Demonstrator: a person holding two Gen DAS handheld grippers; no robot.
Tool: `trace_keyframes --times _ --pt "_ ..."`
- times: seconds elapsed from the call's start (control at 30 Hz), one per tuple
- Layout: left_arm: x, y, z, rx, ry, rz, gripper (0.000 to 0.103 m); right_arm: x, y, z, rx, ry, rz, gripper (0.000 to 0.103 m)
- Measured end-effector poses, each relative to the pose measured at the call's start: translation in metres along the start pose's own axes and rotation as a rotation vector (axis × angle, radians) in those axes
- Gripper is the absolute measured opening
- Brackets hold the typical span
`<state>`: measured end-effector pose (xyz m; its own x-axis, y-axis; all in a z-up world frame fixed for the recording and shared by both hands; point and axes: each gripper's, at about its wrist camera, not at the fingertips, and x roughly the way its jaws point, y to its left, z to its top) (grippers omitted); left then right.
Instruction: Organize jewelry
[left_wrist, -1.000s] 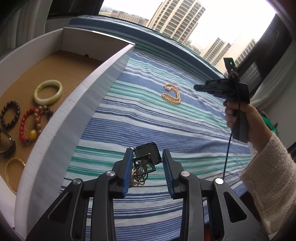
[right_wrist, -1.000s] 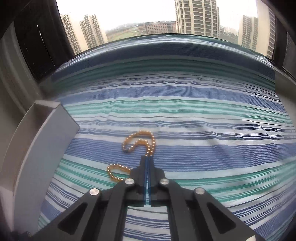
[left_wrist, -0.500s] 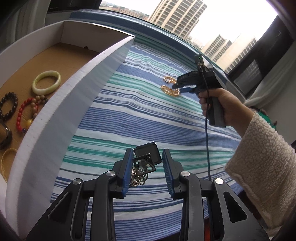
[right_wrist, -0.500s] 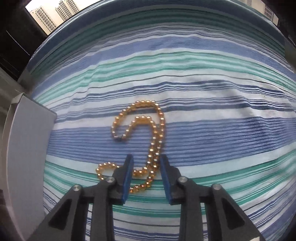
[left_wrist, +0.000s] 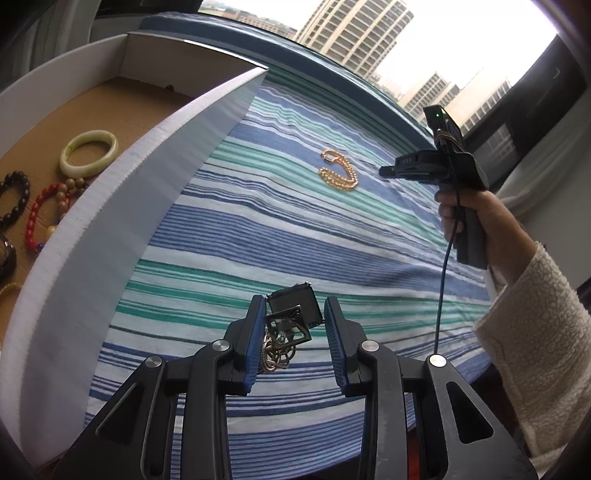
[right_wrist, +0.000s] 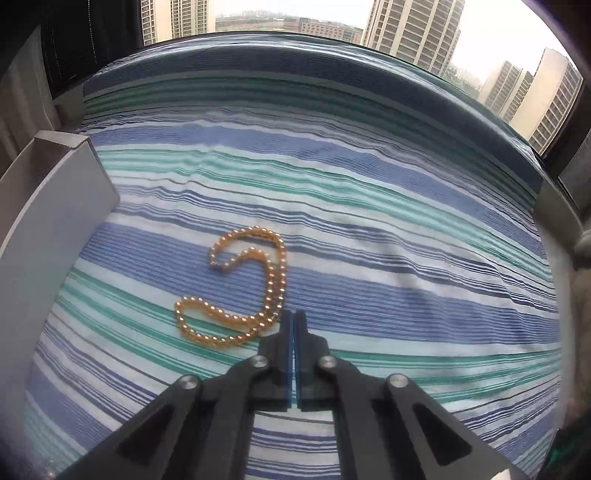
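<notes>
Striped cloth (right_wrist: 369, 206) spreads below windows facing towers (right_wrist: 417, 26).

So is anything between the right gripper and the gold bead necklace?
Nothing visible. The right gripper, shut and empty, hangs just beside the necklace, which lies alone on bare striped cloth. The box stands well off to the side.

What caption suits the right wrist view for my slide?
Shut right gripper beside a gold bead necklace lying on the striped cloth, nothing held.
</notes>
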<state>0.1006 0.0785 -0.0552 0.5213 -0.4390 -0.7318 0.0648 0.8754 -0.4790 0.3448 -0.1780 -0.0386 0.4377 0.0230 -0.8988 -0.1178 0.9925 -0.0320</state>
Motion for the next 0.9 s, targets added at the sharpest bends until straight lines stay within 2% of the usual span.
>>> trace_keyframes --times 0.07,0.1,0.13,0.23,0.27,0.3,0.33,0.37,0.4,0.5,0.67,0.83,0.9 --pt "0.003 -0.002 -0.001 -0.005 0.009 -0.011 0.032 0.018 -0.011 -0.001 0.097 0.075 0.113 0.008" --pt "0.003 -0.004 -0.002 -0.004 0.013 -0.014 0.032 0.026 -0.014 0.000 0.139 0.093 0.144 0.016" --pt "0.003 -0.006 -0.004 -0.002 0.016 -0.014 0.032 0.034 -0.014 -0.003 0.159 0.095 0.150 0.029" --pt "0.002 -0.007 -0.005 -0.002 0.017 -0.007 0.032 0.061 -0.004 -0.007 0.185 0.122 0.133 0.029" --pt "0.002 -0.005 -0.005 -0.006 0.016 -0.005 0.032 0.063 0.001 -0.006 0.192 0.077 0.108 0.030" --pt "0.003 -0.004 -0.005 -0.011 0.018 -0.003 0.032 0.067 0.011 -0.005 0.172 0.069 0.098 0.028" --pt "0.004 -0.003 -0.005 -0.017 0.021 -0.002 0.032 0.066 0.023 -0.004 0.125 0.034 0.046 0.025" --pt "0.004 -0.001 -0.004 -0.023 0.024 -0.002 0.032 0.066 0.034 -0.005 0.073 0.016 -0.021 0.008" --pt "0.003 0.000 -0.005 -0.026 0.024 -0.003 0.032 0.064 0.041 -0.007 0.044 0.010 -0.052 0.008" --pt "-0.002 0.002 -0.005 -0.021 0.015 -0.001 0.032 0.054 0.033 -0.014 0.098 0.018 0.087 0.008" --pt "-0.005 0.008 -0.005 -0.046 0.016 -0.014 0.032 -0.005 -0.005 -0.038 0.187 -0.048 0.292 0.008" --pt "-0.014 0.001 0.003 -0.058 0.009 -0.050 0.032 -0.070 -0.023 -0.049 0.200 -0.135 0.441 0.008" --pt "-0.025 -0.004 0.011 -0.058 -0.001 -0.066 0.032 -0.096 -0.025 -0.047 0.188 -0.180 0.476 0.008"
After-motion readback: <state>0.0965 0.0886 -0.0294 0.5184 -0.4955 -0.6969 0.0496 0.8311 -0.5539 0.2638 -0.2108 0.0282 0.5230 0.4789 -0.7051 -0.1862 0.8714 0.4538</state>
